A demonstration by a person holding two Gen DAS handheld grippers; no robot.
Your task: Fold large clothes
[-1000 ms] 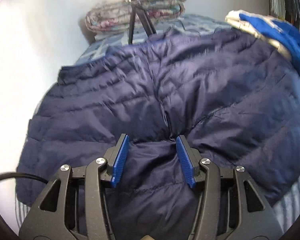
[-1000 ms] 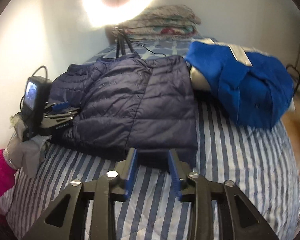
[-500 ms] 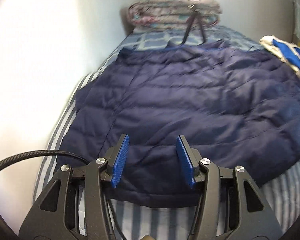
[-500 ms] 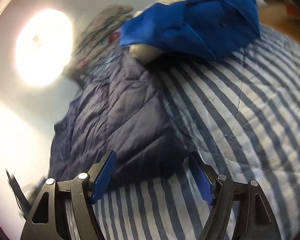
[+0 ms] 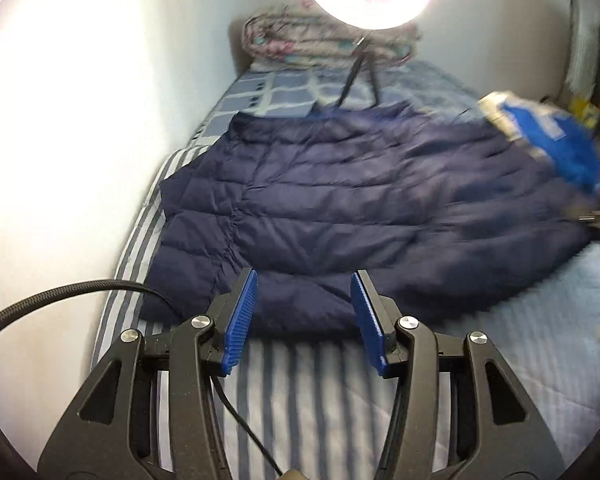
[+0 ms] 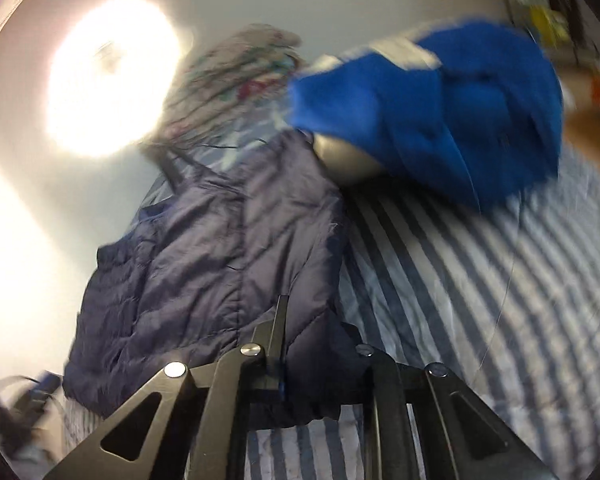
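Navy puffer jacket is lying on the striped bed, folded partly; the near hem is still to be brought over. Its near corner is being pinched by the right gripper, whose jaws have just been closing. Left gripper, jaws spread and empty, is now seen drawn back past the hem.

Navy quilted jacket, bright blue garment with pale grey trim, blue-and-white striped sheet, blue check bedding, floral folded quilt, blue pads, black gripper frame, white wall
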